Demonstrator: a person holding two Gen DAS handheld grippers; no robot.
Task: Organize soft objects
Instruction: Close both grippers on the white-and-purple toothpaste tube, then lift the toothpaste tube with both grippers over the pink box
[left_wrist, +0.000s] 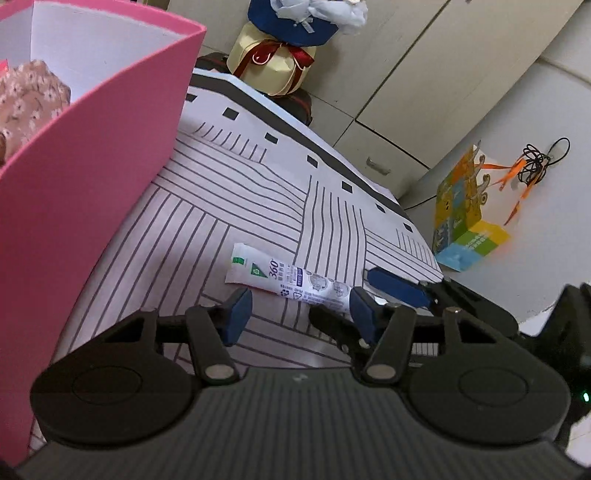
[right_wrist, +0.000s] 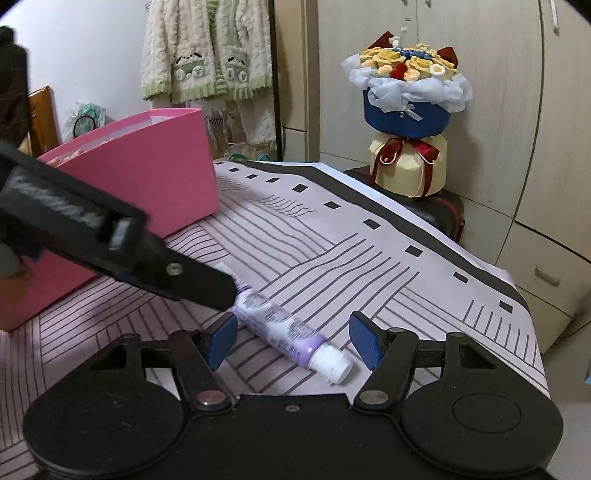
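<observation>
Soft tube (left_wrist: 291, 282) reads "360", lying on the striped bench (left_wrist: 240, 184); left gripper (left_wrist: 301, 312) and right gripper (right_wrist: 293, 339) fingers apart, gripping nothing.

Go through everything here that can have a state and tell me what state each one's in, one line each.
tube: capped, lying flat on the striped sheet, not gripped
pink box: open-topped, floral fabric inside
left gripper: open, tube between its fingers
right gripper: open, straddling the tube's capped end
bouquet: upright
</observation>
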